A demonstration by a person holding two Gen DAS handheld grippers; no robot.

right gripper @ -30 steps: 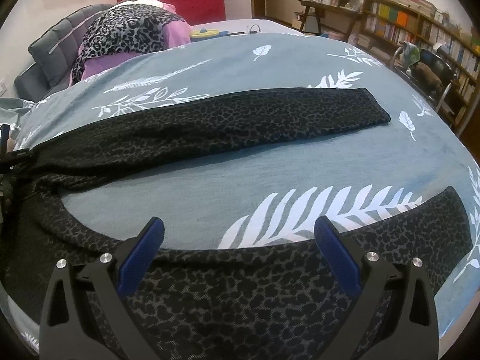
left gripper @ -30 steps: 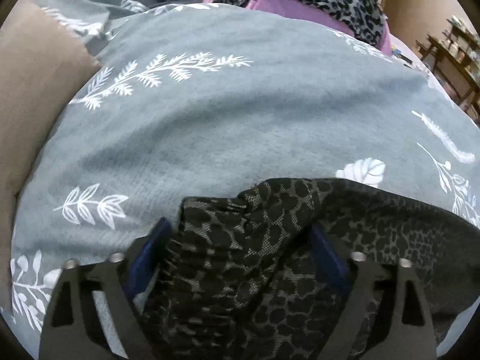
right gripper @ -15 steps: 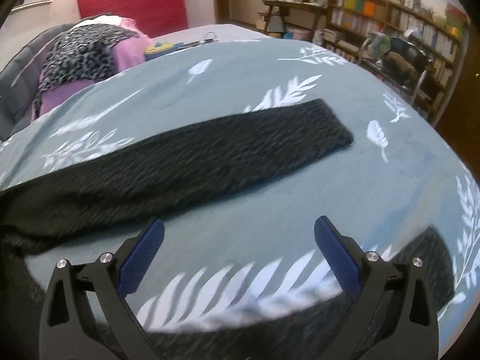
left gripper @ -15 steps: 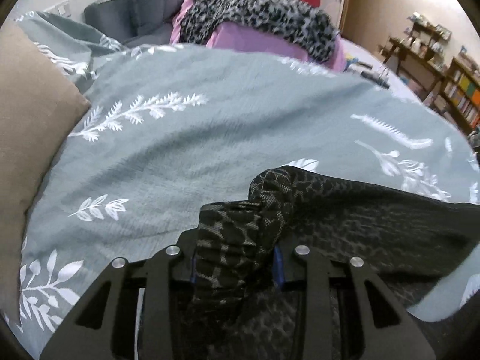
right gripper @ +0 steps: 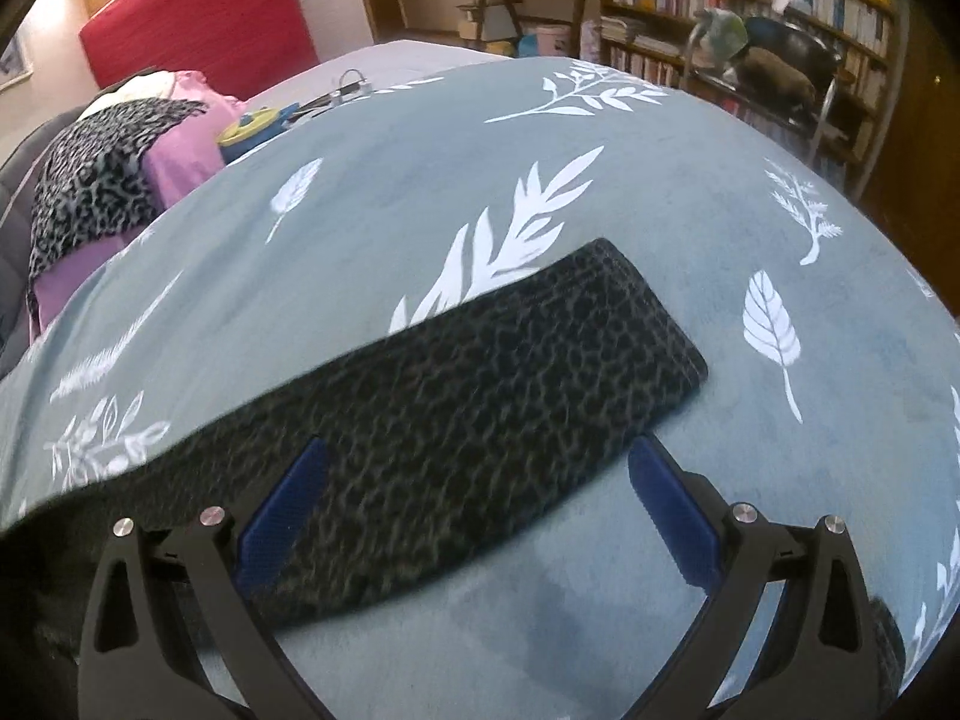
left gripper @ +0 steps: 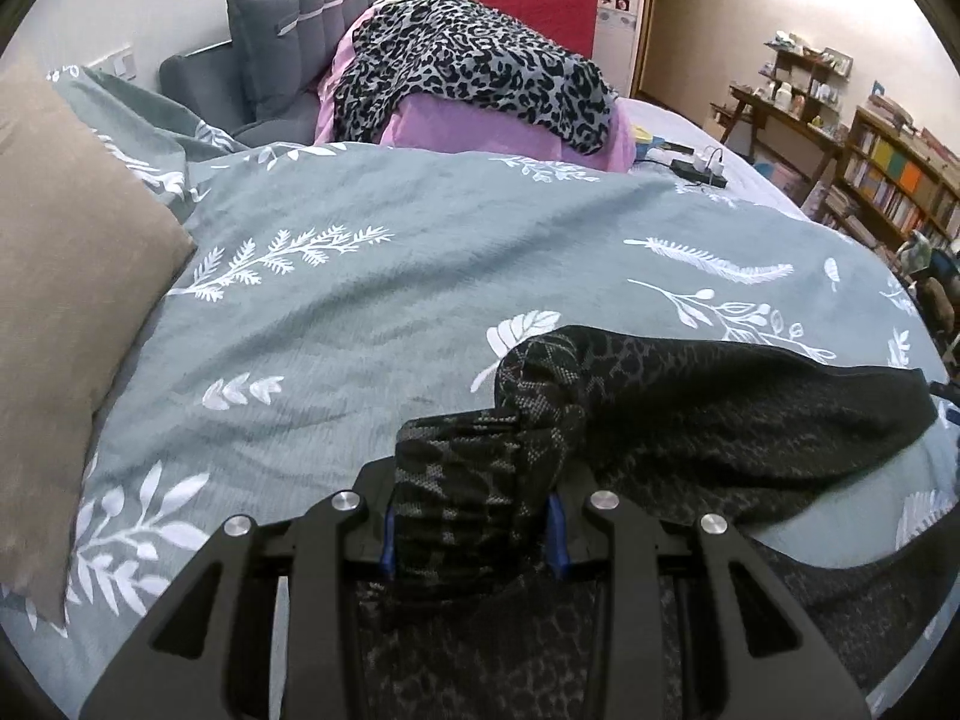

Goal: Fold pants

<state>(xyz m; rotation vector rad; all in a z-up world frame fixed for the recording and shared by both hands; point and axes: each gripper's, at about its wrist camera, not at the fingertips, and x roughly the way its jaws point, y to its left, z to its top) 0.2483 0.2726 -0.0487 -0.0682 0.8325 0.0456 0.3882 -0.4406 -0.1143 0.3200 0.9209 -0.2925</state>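
Note:
Dark leopard-print pants (left gripper: 690, 414) lie on a grey bedspread with white leaf prints (left gripper: 420, 276). My left gripper (left gripper: 471, 531) is shut on the bunched waistband of the pants and holds it just above the bed. In the right wrist view one pant leg (right gripper: 480, 396) stretches flat across the bedspread (right gripper: 600, 192), its hem end at the right. My right gripper (right gripper: 480, 510) is open and empty, hovering over that leg with a blue pad on each side.
A tan pillow (left gripper: 66, 312) lies at the left. A pink heap with a leopard-print cloth (left gripper: 474, 72) sits at the bed's far end, by a grey headboard (left gripper: 288, 24). Bookshelves (right gripper: 750, 6) and a chair (right gripper: 780, 66) stand beyond the bed's right edge.
My left gripper closed on the waistband and lifted it slightly. My right gripper moved forward from the near pant leg to over the far leg, staying open.

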